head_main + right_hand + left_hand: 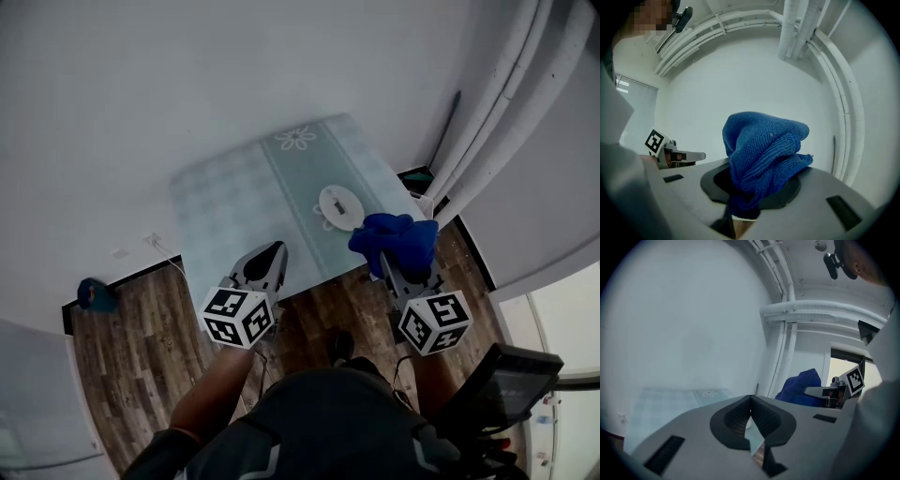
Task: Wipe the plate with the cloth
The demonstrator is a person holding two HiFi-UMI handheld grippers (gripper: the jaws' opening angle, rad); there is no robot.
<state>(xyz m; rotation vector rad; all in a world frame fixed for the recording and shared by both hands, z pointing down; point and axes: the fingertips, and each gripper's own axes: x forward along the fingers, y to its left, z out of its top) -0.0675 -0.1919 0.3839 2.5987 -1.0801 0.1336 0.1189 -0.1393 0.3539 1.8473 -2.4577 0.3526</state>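
A small white plate (pixel 339 203) lies on the pale green table (pixel 234 202), right of its middle strip. A blue cloth (pixel 394 240) bunches up from my right gripper (pixel 392 255), which is shut on it at the table's near right corner, close to the plate. In the right gripper view the cloth (pixel 761 154) fills the jaws of that gripper (pixel 745 206) and hides what lies beyond. My left gripper (pixel 272 255) hangs shut and empty over the table's near edge, left of the plate. The left gripper view shows those closed jaws meeting at the left gripper (pixel 751 420), with the cloth (pixel 800 389) off to the right.
The table stands against a white wall, with wood floor (pixel 141 347) in front of it. White pipes (pixel 497 103) run along the right wall. A small blue object (pixel 96 294) lies on the floor at the left. A dark device (pixel 511 380) sits at the lower right.
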